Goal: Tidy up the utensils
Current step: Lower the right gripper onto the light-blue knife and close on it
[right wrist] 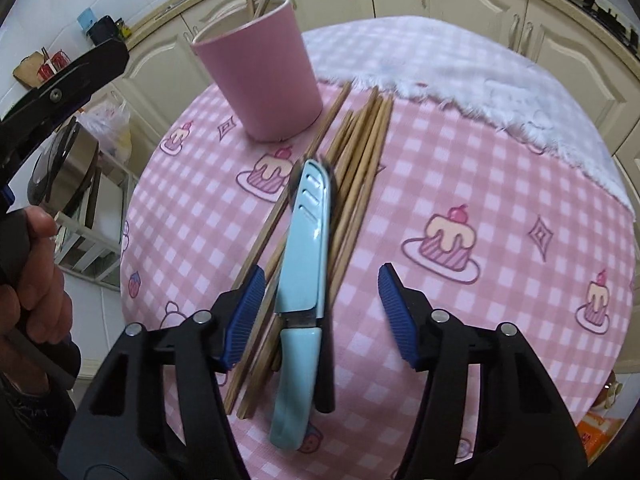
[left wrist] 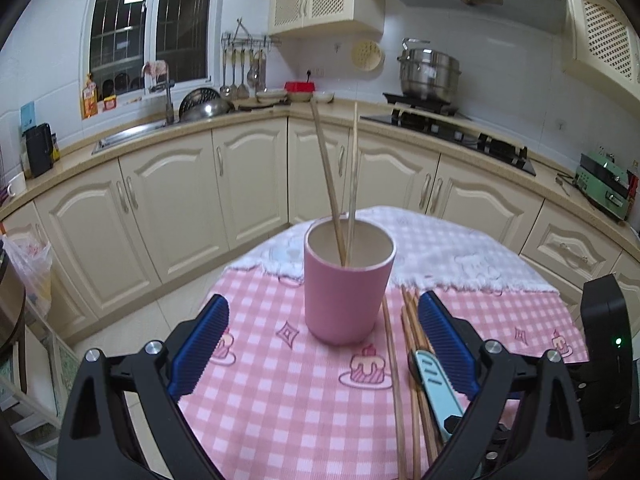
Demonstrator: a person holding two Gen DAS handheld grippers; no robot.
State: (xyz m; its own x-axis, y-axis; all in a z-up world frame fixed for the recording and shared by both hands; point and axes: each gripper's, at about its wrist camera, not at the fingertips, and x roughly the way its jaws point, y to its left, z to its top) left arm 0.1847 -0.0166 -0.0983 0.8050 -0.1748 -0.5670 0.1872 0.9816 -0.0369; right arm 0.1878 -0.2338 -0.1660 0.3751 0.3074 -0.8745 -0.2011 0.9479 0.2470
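Note:
A pink cup [left wrist: 348, 280] [right wrist: 260, 76] stands on the pink checked tablecloth [left wrist: 280, 400] with two chopsticks [left wrist: 332, 184] leaning in it. Right of the cup lie several loose wooden chopsticks [left wrist: 412, 360] [right wrist: 356, 168], and a light blue sheathed knife [left wrist: 434, 384] [right wrist: 304, 240] rests on top of them. My left gripper [left wrist: 324, 304] is open, just short of the cup, with nothing between its fingers. My right gripper [right wrist: 322, 276] hangs over the knife with its jaws apart. The knife lies between the blue pads [right wrist: 248, 304], which do not touch it.
A white fluffy cloth [right wrist: 460, 68] covers the far part of the round table. Cream kitchen cabinets [left wrist: 256, 184], a sink [left wrist: 132, 132] and a stove [left wrist: 452, 128] ring the room behind. A person's hand [right wrist: 36, 280] holds the left gripper's handle at the left.

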